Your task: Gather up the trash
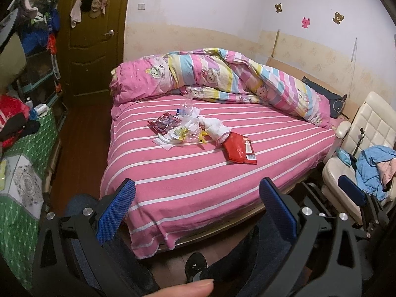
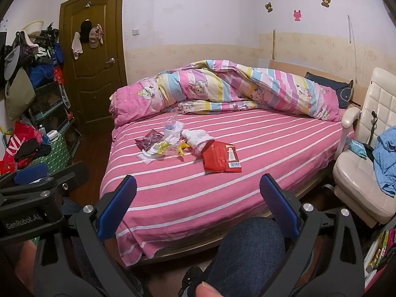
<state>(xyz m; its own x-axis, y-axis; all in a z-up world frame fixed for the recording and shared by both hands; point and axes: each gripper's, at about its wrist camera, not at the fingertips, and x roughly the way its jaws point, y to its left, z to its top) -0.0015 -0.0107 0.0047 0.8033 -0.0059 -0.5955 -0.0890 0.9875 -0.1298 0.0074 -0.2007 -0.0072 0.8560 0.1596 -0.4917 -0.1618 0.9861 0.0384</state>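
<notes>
- Your left gripper [image 1: 196, 208] has its blue-padded jaws wide apart with nothing between them; it is held back from the foot of the bed, well apart from the trash
- Your right gripper [image 2: 198, 204] is likewise spread and empty, just beside the left one, aimed at the same spot
- The trash sits clustered mid-mattress on the pink white-striped bedsheet [image 1: 222, 180]: a flat red foil snack packet [image 1: 238, 148] nearest you, a crumpled white tissue wad [image 1: 215, 126] touching it, crinkled clear plastic wrap with yellow scraps [image 1: 190, 135], and a dark red printed wrapper [image 1: 164, 122] at the left edge
- The bunched pink cartoon-print duvet [image 1: 222, 74] lies pushed to the far side, which leaves the litter exposed
- Judgement: you are at the start; both grippers held apart suits an approach, and the red packet looks the easiest first reach
- No bin or bag shows in either view, so the drop-off place cannot be told
</notes>
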